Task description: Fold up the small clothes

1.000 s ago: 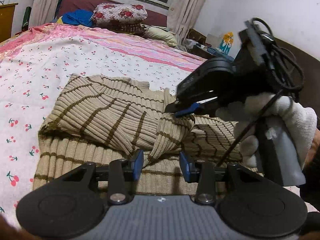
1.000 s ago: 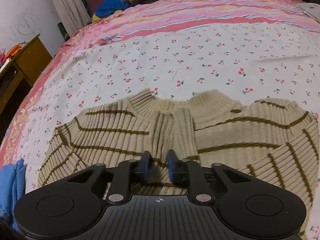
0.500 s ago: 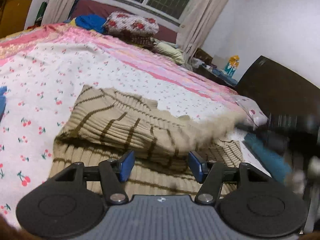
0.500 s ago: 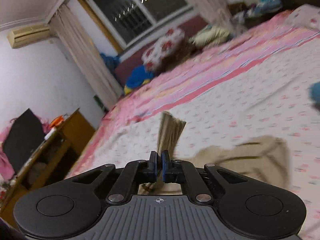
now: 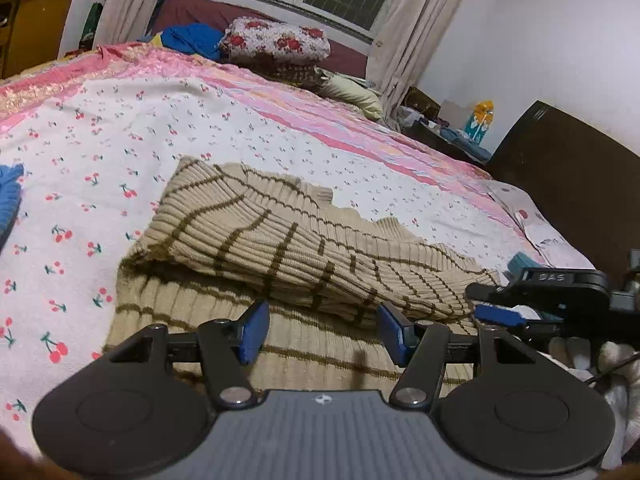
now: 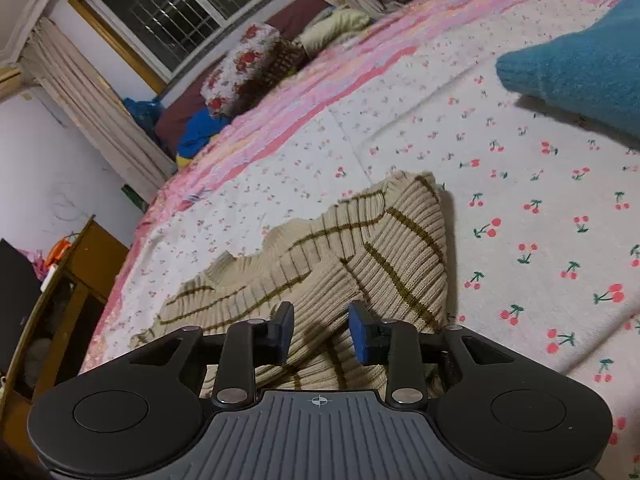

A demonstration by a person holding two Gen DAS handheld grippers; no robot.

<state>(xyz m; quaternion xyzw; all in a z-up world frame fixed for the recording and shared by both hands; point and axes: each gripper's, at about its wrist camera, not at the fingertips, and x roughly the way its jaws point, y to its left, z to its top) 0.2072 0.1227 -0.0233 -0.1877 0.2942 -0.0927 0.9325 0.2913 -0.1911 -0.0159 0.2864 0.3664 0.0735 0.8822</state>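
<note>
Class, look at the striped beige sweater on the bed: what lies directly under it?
The sweater rests on the cherry-print bedsheet. Its sleeve is folded onto its own body; whatever lies beneath the covered patch cannot be seen.

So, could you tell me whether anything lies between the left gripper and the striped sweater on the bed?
Nothing visible does. The left gripper hangs directly over the striped sweater, jaws apart with only knit below. The right gripper sits off at the sweater's far end, clear of that path.
</note>
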